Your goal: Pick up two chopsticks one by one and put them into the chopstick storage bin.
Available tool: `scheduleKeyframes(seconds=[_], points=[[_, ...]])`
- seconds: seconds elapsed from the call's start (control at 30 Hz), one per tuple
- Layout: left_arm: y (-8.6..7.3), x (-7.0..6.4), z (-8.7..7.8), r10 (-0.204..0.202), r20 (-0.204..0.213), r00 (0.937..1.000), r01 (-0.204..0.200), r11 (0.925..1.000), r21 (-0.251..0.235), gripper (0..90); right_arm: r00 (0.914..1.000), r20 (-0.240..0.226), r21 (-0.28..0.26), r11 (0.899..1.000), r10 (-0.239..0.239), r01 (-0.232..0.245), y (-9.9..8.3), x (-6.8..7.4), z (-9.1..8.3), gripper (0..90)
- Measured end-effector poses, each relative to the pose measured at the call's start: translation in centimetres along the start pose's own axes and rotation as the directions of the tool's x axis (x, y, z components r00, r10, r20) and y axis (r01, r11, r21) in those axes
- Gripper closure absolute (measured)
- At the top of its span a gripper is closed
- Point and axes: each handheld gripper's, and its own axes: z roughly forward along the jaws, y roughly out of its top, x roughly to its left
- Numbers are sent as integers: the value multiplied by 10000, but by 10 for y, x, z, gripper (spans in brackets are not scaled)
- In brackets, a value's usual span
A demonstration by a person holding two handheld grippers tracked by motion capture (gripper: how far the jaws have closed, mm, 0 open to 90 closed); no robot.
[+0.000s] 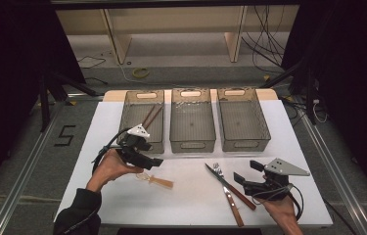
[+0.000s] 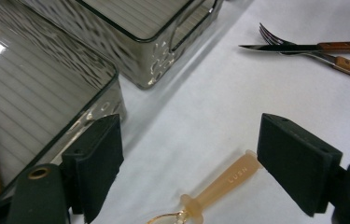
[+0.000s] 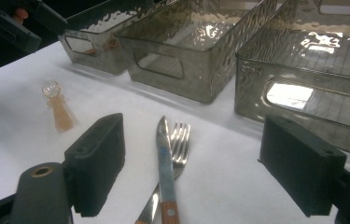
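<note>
We found the left gripper (image 1: 144, 157) with jaws wide and empty, poised just above the amber spoon (image 2: 224, 183), which lay flat on the white surface (image 1: 191, 196) near the left bin (image 1: 159, 120). The right gripper (image 1: 250, 172), jaws likewise wide and empty, stood just beside the knife (image 3: 165, 163) crossing the fork (image 3: 178, 140).
</note>
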Motion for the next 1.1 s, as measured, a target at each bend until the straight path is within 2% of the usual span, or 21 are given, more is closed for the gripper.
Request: scheduleKeyframes(seconds=[0.23, 0.37, 0.47, 0.57, 0.8, 1.1], points=[[0, -7, 6, 322, 223, 9992, -328, 9990, 295, 211, 10000, -45, -23, 10000, 38, -38, 0, -1, 0, 230], [0, -13, 12, 649, 319, 9974, -668, 9956, 653, 207, 10000, -55, -14, 10000, 78, -78, -1, -2, 0, 230], [0, -15, 16, 775, 360, 9963, -804, 9928, 886, 202, 9999, -69, -1, 9999, 118, -118, -1, -3, 0, 230], [-1, -17, 21, 734, 466, 9962, -776, 9923, 968, 198, 9999, -84, 10, 10000, 69, -69, -1, -3, 1, 230], [-3, -21, 31, 1133, 568, 9919, -1208, 9809, 1525, 194, 9999, -134, 25, 10000, 73, -73, -1, -4, 3, 230], [-7, -27, 38, 1553, 639, 9858, -1647, 9683, 1876, 199, 9999, -135, 25, 10000, 94, -94, -1, -3, 2, 230]])
